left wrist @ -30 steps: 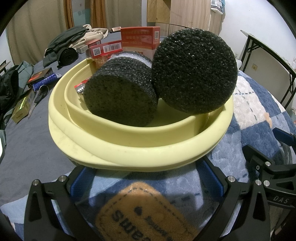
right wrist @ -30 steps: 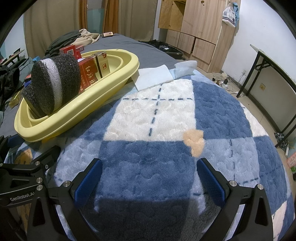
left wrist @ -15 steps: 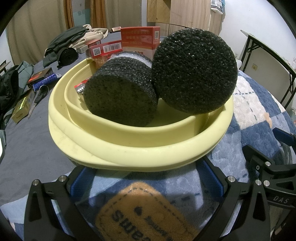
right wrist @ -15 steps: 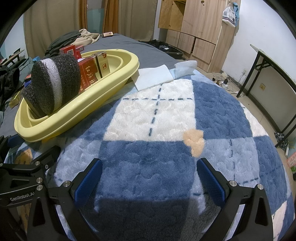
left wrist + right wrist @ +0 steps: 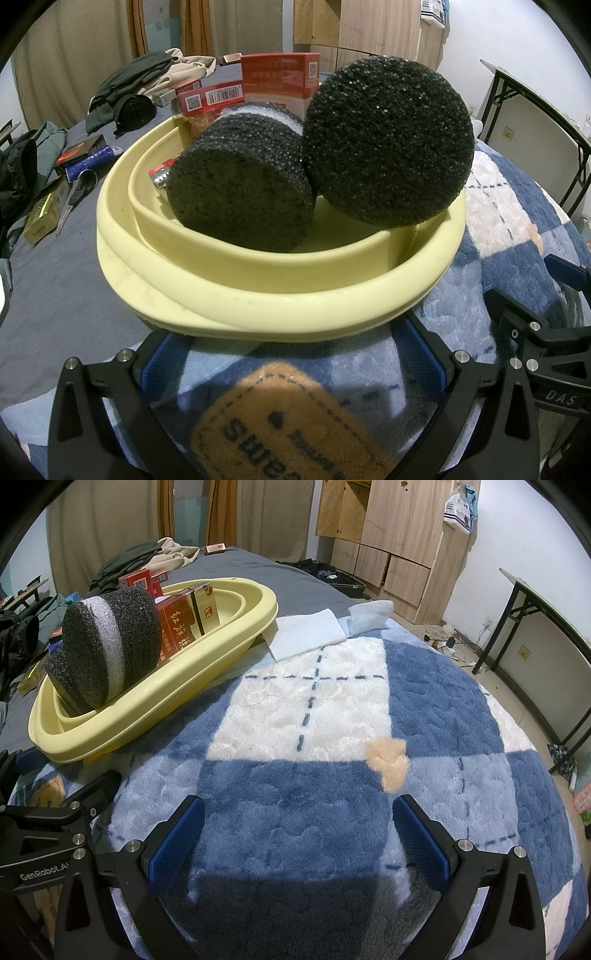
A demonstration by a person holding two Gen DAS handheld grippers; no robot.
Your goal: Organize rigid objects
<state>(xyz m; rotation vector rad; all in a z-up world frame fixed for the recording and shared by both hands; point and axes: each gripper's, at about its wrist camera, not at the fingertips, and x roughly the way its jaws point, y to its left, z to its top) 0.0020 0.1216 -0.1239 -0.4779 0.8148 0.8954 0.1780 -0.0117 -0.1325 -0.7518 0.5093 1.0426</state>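
A pale yellow oval basin (image 5: pixel 280 295) (image 5: pixel 155 698) sits on a blue and white plush blanket (image 5: pixel 314 775). It holds two black foam cylinders, one (image 5: pixel 240 184) lying on its side and one (image 5: pixel 388 144) leaning on the rim, plus red boxes (image 5: pixel 280 74) (image 5: pixel 181 624) behind them. My left gripper (image 5: pixel 291 358) is open and empty, just in front of the basin's near rim. My right gripper (image 5: pixel 295 834) is open and empty over the blanket, right of the basin.
Small boxes, scissors and a blue tube (image 5: pixel 88 162) lie on the grey sheet left of the basin. Clothes (image 5: pixel 147 85) are piled at the back. Folded white cloths (image 5: pixel 306 631) lie beyond the basin. A wooden wardrobe (image 5: pixel 399 535) and a black-legged table (image 5: pixel 546 627) stand at the right.
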